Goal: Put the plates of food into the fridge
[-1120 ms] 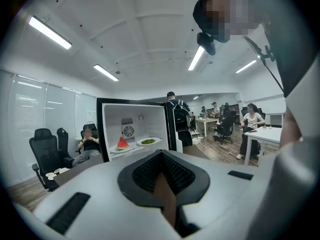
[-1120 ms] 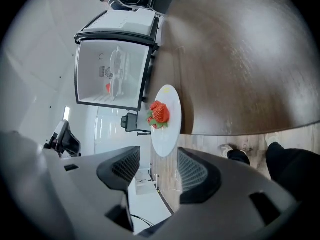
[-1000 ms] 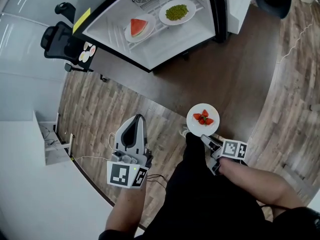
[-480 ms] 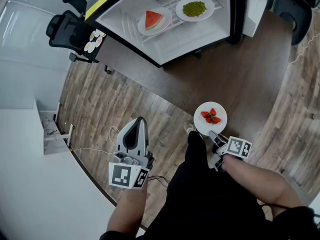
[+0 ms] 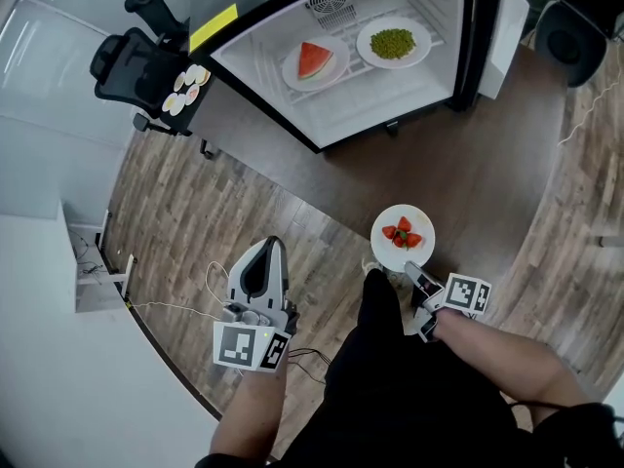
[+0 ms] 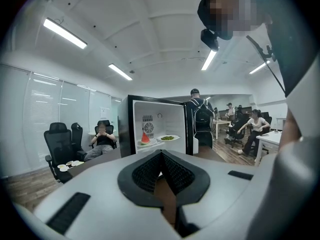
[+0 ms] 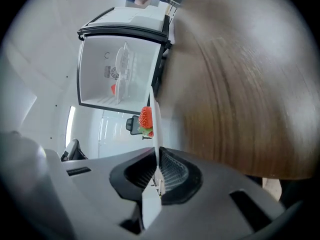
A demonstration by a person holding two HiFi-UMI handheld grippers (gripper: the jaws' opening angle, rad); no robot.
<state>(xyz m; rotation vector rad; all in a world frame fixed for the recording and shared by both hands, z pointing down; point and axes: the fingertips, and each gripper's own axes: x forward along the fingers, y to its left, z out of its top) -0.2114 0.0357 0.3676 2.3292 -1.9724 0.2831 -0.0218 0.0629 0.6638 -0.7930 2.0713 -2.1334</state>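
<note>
The right gripper (image 5: 416,275) has just closed its fingers on the rim of the round white plate of red strawberries (image 5: 402,234), so I judge it ready to go to the open white fridge (image 5: 375,91) at the upper middle; the left gripper (image 5: 272,246) has its fingers together, empty.

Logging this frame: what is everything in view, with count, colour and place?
fridge: 1, white inside, door open, top of head view
plate of watermelon: 1, white with red slice, fridge shelf, left
plate of green food: 1, white, fridge shelf, right
plate of strawberries: 1, white with red berries, over the floor
office chair: 1, black, left of fridge
small dishes: several, white, on dark table by the chair
people: several, background of left gripper view
floor: brown wood
left gripper: 1, grey, jaws together, empty
right gripper: 1, grey, jaws just closed further, shut on plate of strawberries' rim
</note>
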